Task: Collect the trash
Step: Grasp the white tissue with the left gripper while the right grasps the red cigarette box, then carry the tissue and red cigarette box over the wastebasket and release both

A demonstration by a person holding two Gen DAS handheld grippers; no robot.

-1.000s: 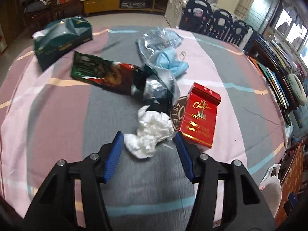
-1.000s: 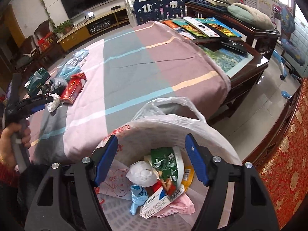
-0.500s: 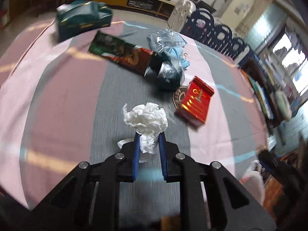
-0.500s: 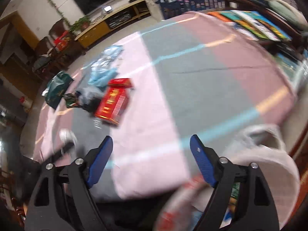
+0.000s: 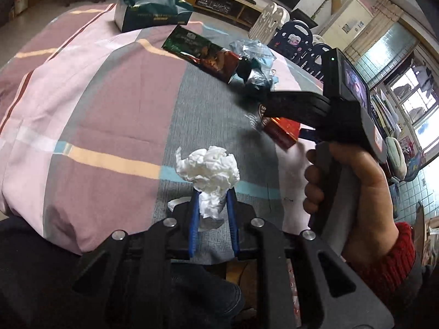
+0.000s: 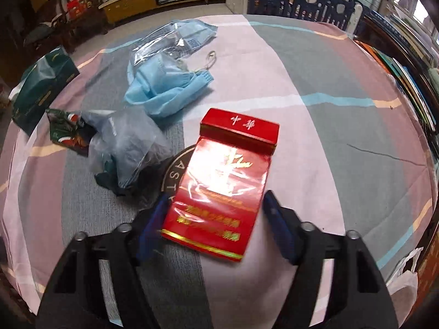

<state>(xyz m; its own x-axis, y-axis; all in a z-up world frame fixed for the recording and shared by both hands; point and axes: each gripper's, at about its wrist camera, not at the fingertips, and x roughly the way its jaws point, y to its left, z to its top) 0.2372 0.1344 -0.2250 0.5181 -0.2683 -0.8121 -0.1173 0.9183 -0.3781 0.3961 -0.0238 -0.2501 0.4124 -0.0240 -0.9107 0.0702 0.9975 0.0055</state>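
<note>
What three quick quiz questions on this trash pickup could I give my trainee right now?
1. What does the left gripper hold?
2. True or false: the red carton lies between the right gripper's closing jaws.
3. Which lies farthest beyond the carton: blue face mask, grey plastic bag or round coaster?

Key
1. The crumpled white tissue.
2. True; the pads do not yet press on it.
3. The blue face mask.

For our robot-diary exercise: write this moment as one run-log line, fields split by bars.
left tongs: shut on crumpled tissue | right tongs: closing around red cigarette pack, not gripping | pack lies on tablecloth
</note>
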